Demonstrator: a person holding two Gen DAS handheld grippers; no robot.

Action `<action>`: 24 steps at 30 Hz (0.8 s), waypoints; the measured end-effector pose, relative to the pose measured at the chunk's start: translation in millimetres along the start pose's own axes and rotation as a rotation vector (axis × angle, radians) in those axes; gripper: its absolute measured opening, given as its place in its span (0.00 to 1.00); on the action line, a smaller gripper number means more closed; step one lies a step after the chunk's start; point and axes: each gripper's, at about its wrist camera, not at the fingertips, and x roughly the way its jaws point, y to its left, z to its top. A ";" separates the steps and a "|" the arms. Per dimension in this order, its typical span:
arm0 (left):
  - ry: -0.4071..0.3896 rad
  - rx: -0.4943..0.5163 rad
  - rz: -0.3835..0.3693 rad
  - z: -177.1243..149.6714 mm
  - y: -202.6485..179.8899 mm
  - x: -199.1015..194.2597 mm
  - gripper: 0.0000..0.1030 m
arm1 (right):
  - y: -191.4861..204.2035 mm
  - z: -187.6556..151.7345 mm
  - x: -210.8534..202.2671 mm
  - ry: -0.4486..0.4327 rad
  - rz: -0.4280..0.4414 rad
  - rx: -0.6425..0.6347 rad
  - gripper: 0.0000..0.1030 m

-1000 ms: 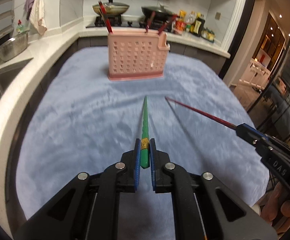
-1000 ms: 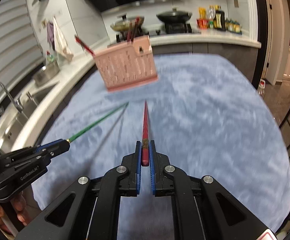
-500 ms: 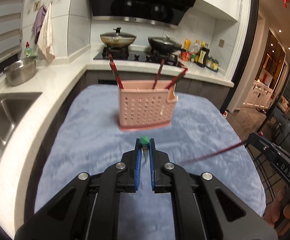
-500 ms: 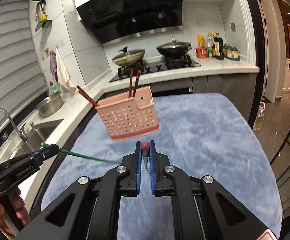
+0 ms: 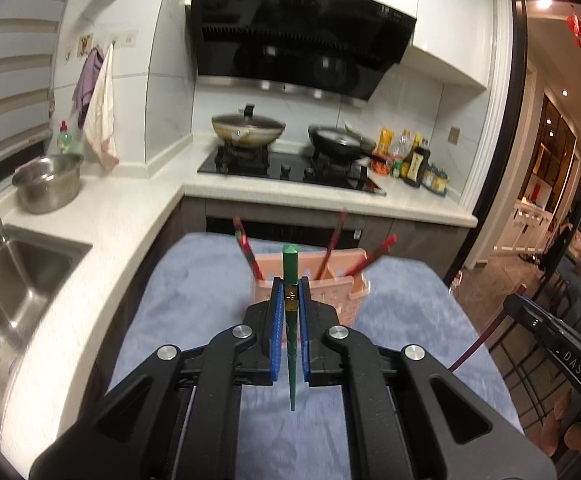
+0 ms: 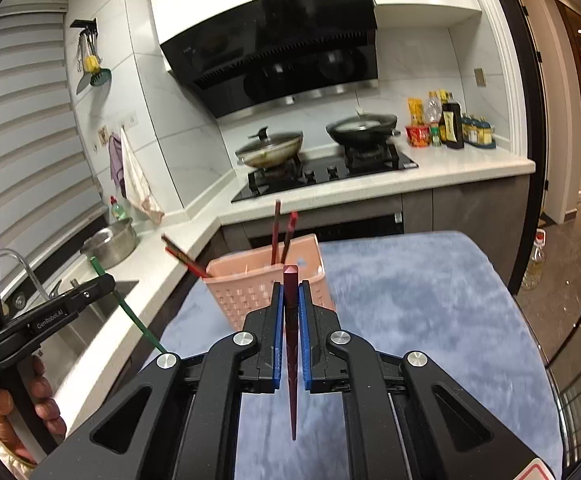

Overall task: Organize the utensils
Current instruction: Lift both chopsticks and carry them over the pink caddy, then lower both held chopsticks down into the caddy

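While raised off the blue-cloth bench (image 5: 194, 280): left tool (image 5: 289, 300) clamped on green chopstick (image 5: 290, 344), right tool (image 6: 290, 304) on dark-red chopstick (image 6: 291, 360); perforated pink plastic basket (image 6: 246, 292) seemingly next.

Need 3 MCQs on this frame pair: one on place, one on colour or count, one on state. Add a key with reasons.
1. Where does the pink basket stand?
A. in the sink
B. on the blue cloth
C. on the stove

2. What colour is the chopstick in the left gripper?
A. green
B. yellow
C. white

3. What is the state of the right gripper?
A. wide open, holding nothing
B. shut on a spoon
C. shut on a dark red chopstick

Key: 1 B, the basket's base sits on the cloth-covered table in front of the counter. 2 A, a green stick runs between the blue pads. 3 C, the pads squeeze a dark red stick whose tip points down.
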 end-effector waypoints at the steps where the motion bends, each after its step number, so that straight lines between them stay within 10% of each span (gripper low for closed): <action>1: -0.010 -0.001 0.000 4.5 0.6 -0.5 0.07 | 0.7 4.0 1.3 -0.006 0.004 0.001 0.07; 24: -0.191 0.049 0.042 117.7 -5.8 55.3 0.07 | 17.5 144.3 92.4 -0.135 0.092 0.071 0.07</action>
